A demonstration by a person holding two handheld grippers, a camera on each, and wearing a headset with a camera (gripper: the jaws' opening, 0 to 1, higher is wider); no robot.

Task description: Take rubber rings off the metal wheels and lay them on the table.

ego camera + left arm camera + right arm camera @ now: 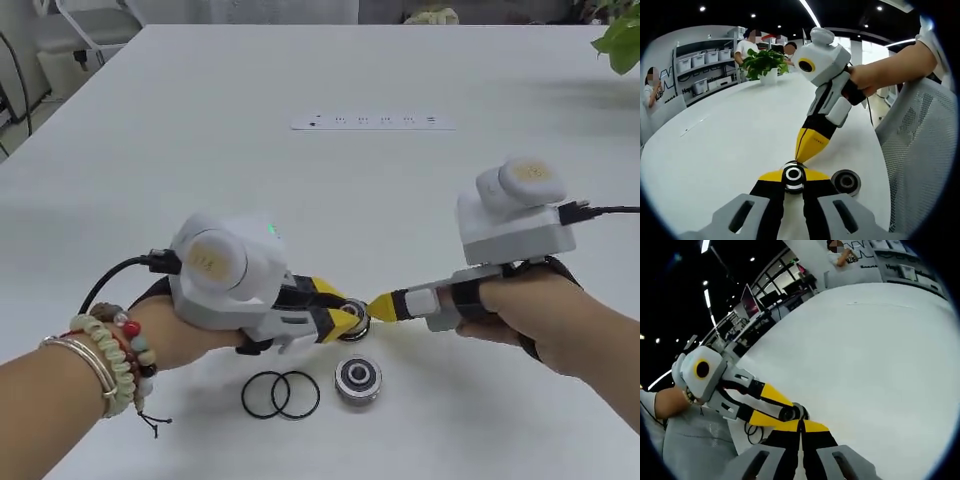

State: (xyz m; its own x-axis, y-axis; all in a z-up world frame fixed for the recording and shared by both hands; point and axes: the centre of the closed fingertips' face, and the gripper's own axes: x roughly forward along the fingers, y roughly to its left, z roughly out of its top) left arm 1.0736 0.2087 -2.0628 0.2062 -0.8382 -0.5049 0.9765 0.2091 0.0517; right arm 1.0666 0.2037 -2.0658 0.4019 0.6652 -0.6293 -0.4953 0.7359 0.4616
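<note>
Gripping a metal wheel (793, 178), your left gripper (348, 316) meets your right gripper's (378, 308) pinched-together tips; two rubber rings (280, 394) lie on the table (300, 200).

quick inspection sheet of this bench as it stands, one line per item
surface: white table, clean
job's things: two rubber rings lie flat and overlapping; loose metal wheel beside them; second wheel clamped in the left tongs
clutter: power strip far across the table
grippers: left tongs shut on the second wheel; right tongs shut, tips at that wheel
cables: black lead from the left gripper; second lead from the right gripper
surroundings: potted plant, shelves with bins, mesh chair, people behind
</note>
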